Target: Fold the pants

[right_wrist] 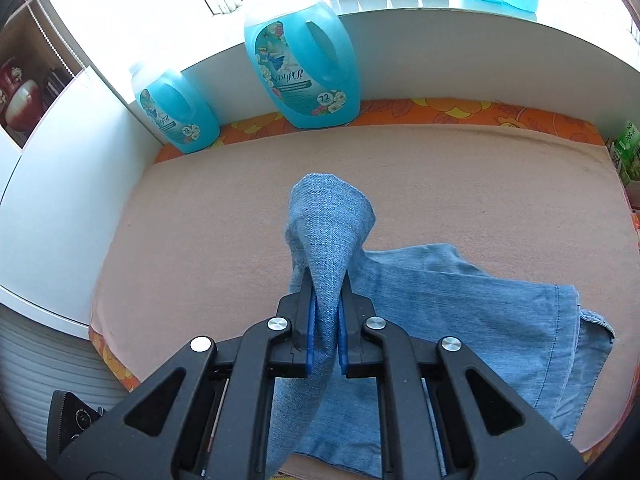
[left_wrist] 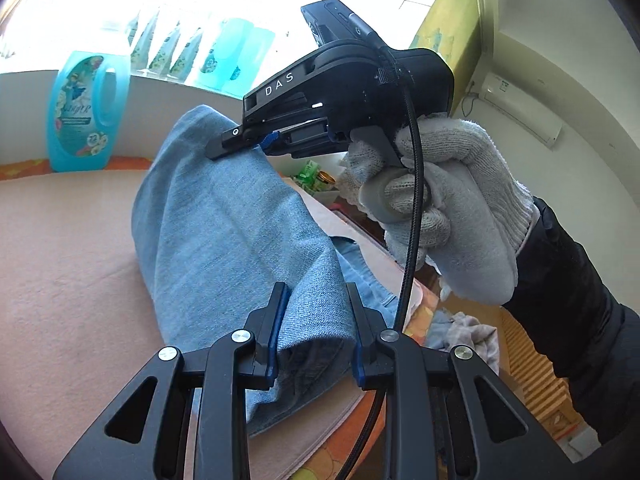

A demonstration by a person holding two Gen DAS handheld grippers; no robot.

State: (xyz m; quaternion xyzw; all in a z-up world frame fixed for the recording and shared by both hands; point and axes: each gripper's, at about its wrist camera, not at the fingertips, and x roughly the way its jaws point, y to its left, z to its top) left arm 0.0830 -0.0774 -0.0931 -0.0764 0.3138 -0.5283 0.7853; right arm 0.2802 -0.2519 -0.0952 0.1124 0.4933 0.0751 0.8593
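Denim pants [right_wrist: 460,300] were lifted at one folded edge, the remainder lying toward the right front corner of the pink blanket [right_wrist: 200,208] covering the bed. The right gripper [right_wrist: 326,320] was closed tight on a narrow bunch of the cloth, which stood up beyond its tips in a peak. The left gripper [left_wrist: 316,320] was part closed with a thicker fold of denim between its pads; contact on its right pad could not be confirmed. A gloved hand [left_wrist: 440,208] held the right tool.

Risks noted:
- the thick fold could slip from the left gripper if the grip proved one-sided
- uneven lift between the two grippers would skew the fold line
- slack cloth trailing over the front edge could drag and undo the layers beneath
- a wide swing toward the back edge could strike the blue detergent bottles [right_wrist: 304,60]
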